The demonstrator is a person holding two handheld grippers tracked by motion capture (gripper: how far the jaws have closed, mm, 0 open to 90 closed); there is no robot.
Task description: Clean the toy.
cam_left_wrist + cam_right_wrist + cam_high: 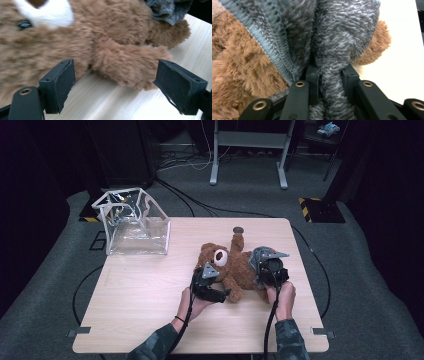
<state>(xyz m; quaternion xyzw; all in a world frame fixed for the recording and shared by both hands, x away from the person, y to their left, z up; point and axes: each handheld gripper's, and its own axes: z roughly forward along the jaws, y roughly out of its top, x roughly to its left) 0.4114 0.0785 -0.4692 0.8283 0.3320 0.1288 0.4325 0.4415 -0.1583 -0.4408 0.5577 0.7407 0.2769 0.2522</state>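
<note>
Our right gripper (329,82) fingers pinch the soft grey knitted garment (342,37) on the light, squashy brown plush teddy bear (235,267); left gripper (112,82) fingers stand wide around its limp arm.

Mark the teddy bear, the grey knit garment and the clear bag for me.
teddy bear (239,266): high view, on its brown belly.
grey knit garment (342,37): right gripper view, on the pinched fold.
clear bag (137,236): high view, on its front wall.

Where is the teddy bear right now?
In the high view the teddy bear lies on the table, right of the middle, between the two tongs and right of the clear bag.
</note>
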